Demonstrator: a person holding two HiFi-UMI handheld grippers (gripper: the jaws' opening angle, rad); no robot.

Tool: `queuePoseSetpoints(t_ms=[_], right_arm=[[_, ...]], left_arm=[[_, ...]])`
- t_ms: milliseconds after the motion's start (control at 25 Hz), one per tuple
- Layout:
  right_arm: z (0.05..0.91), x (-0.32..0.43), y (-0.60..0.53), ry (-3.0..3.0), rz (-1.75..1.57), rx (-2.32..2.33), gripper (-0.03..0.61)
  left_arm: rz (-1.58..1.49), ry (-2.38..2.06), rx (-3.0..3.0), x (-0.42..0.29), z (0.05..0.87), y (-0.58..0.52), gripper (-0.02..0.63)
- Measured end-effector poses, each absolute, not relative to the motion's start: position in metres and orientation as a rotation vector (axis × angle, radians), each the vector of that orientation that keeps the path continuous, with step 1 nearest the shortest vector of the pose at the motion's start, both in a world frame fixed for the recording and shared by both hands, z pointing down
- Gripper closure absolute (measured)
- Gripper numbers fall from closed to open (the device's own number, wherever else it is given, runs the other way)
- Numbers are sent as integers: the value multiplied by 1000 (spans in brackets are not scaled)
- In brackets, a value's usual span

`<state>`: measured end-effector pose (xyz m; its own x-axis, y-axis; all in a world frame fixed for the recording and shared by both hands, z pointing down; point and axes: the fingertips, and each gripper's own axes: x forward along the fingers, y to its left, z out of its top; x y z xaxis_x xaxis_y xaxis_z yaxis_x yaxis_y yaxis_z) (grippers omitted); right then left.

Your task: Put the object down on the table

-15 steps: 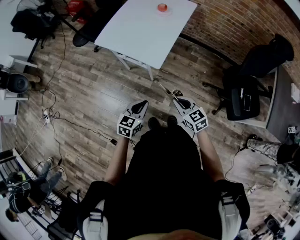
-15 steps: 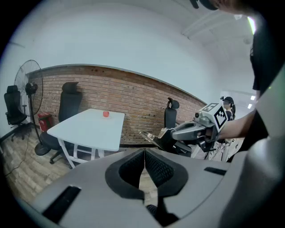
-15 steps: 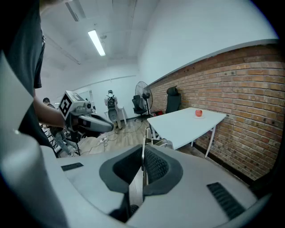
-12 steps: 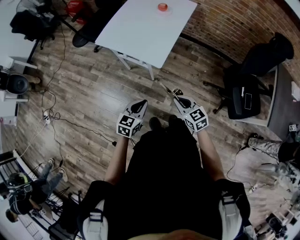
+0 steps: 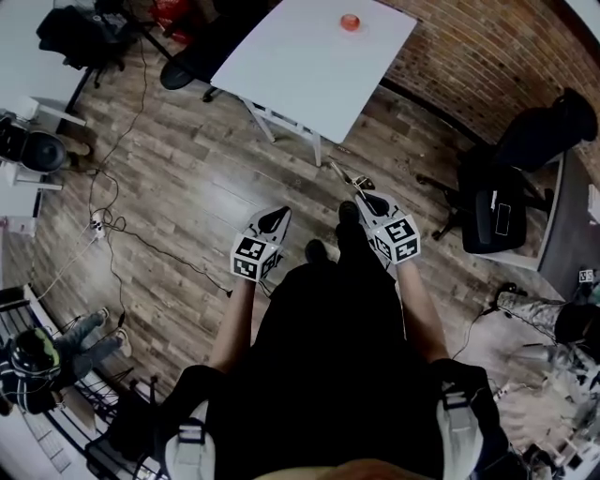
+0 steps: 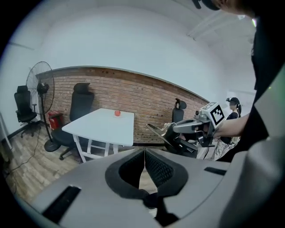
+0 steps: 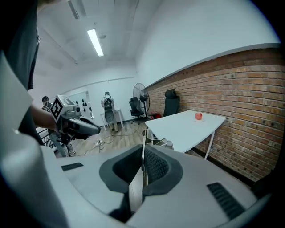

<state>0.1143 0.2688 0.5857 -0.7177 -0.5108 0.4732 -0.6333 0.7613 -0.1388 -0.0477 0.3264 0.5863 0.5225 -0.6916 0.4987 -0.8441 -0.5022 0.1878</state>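
Observation:
My right gripper [image 5: 360,194] is shut on a thin flat metal tool [image 5: 339,174] that sticks out ahead of it over the wooden floor. In the right gripper view the tool [image 7: 143,143] stands edge-on between the pressed pads. My left gripper [image 5: 278,217] is held level beside it, shut with nothing in it, and its pads [image 6: 155,164] meet. The white table [image 5: 309,66] stands ahead, short of both grippers, with a small red object [image 5: 351,22] near its far edge. From the left gripper view, the right gripper [image 6: 161,132] shows with the tool's blade pointing left.
A brick wall [image 7: 249,84] runs behind the table. Black office chairs [image 5: 525,141] stand on the right, another chair [image 6: 82,100] and a fan [image 6: 39,84] at the table's left. Cables [image 5: 122,234] trail over the floor. A person [image 5: 37,361] sits at lower left.
The table has drawn slightly closer and shifted right in the head view, and one foot has stepped forward. Both grippers keep their pose, the right still holding the tool.

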Motion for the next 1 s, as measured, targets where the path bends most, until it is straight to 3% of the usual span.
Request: queuePoseSetpoints(t_ms=[1000], right_arm=[[592, 116, 174, -2552, 386, 733, 572]], left_arm=[[495, -1345, 2319, -28, 581, 241, 592]])
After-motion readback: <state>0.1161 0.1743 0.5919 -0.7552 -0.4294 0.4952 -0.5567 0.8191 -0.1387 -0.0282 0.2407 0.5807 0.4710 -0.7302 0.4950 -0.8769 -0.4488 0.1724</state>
